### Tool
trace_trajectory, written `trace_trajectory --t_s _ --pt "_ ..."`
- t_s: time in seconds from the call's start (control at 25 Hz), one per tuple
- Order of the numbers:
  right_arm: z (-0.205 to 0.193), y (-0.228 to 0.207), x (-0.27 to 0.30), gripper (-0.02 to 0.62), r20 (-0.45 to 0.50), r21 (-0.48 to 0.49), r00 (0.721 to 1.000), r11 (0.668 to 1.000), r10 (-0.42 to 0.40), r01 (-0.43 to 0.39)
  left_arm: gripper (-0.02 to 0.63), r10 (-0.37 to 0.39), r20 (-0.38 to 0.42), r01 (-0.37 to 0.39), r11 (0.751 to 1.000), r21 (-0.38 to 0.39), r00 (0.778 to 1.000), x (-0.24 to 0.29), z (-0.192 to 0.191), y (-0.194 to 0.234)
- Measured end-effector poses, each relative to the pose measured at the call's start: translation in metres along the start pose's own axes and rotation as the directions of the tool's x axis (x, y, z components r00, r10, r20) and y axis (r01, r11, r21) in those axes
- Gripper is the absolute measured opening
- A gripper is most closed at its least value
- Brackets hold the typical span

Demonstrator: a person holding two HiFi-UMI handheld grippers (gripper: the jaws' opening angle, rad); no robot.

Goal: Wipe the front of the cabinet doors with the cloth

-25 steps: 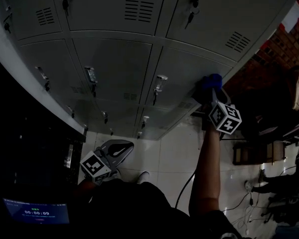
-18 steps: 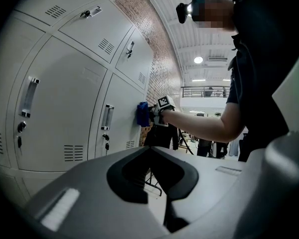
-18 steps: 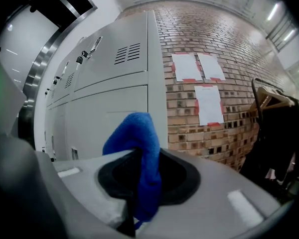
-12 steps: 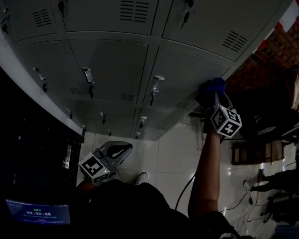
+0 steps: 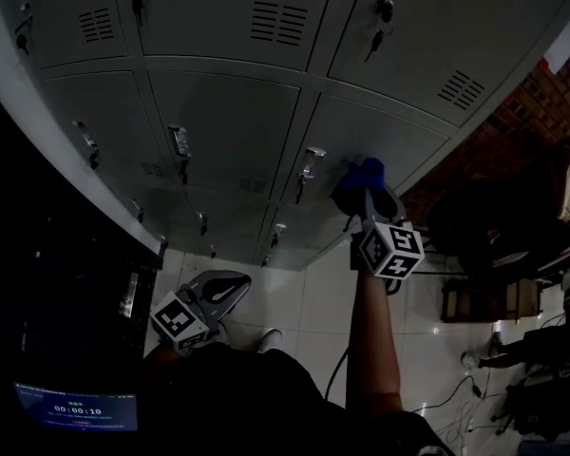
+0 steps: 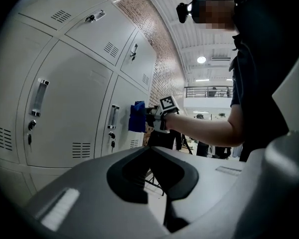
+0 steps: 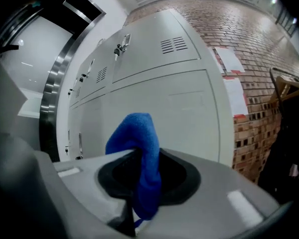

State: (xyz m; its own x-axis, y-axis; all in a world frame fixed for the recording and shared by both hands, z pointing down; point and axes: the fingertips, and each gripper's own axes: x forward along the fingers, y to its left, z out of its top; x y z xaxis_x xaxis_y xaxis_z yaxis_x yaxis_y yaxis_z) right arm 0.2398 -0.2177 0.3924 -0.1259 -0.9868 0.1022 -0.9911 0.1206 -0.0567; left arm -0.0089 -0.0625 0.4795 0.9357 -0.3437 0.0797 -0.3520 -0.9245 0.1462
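Your right gripper (image 5: 363, 196) is clamped on the blue cloth (image 5: 361, 173), and the cloth is pressed against the front of a cabinet door (image 5: 399, 126), just right of its handle (image 5: 310, 159). Your left gripper (image 5: 220, 291) hangs low by your body, well apart from the doors. Its jaws are closed together with nothing between them.
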Motion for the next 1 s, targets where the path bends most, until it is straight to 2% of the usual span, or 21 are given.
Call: trace_trajectory --t_s 0.24,0.44,0.68,1.0 --pt "-0.008 0.061 0.03 0.067 -0.013 -0.014 0.994 0.994 0.109 -0.109 0.0 0.033 0.003 -0.033 0.999 -0.01 0.999 -0.014 -0.002 0.004" --pt "-0.017 0.09 0.051 0.067 -0.037 -0.016 0.987 0.988 0.155 -0.155 0.0 0.064 0.007 -0.063 0.998 -0.019 0.998 -0.028 -0.003 0.011" --pt "-0.028 0.102 0.074 0.067 -0.068 -0.028 0.984 0.986 0.165 -0.167 0.0 0.092 -0.003 -0.092 0.995 -0.031 0.996 -0.04 -0.012 0.018" --pt "-0.028 0.095 0.074 0.067 -0.07 -0.029 0.984 0.986 0.164 -0.167 0.0 0.079 -0.005 -0.079 0.996 -0.039 0.997 -0.036 -0.016 0.018"
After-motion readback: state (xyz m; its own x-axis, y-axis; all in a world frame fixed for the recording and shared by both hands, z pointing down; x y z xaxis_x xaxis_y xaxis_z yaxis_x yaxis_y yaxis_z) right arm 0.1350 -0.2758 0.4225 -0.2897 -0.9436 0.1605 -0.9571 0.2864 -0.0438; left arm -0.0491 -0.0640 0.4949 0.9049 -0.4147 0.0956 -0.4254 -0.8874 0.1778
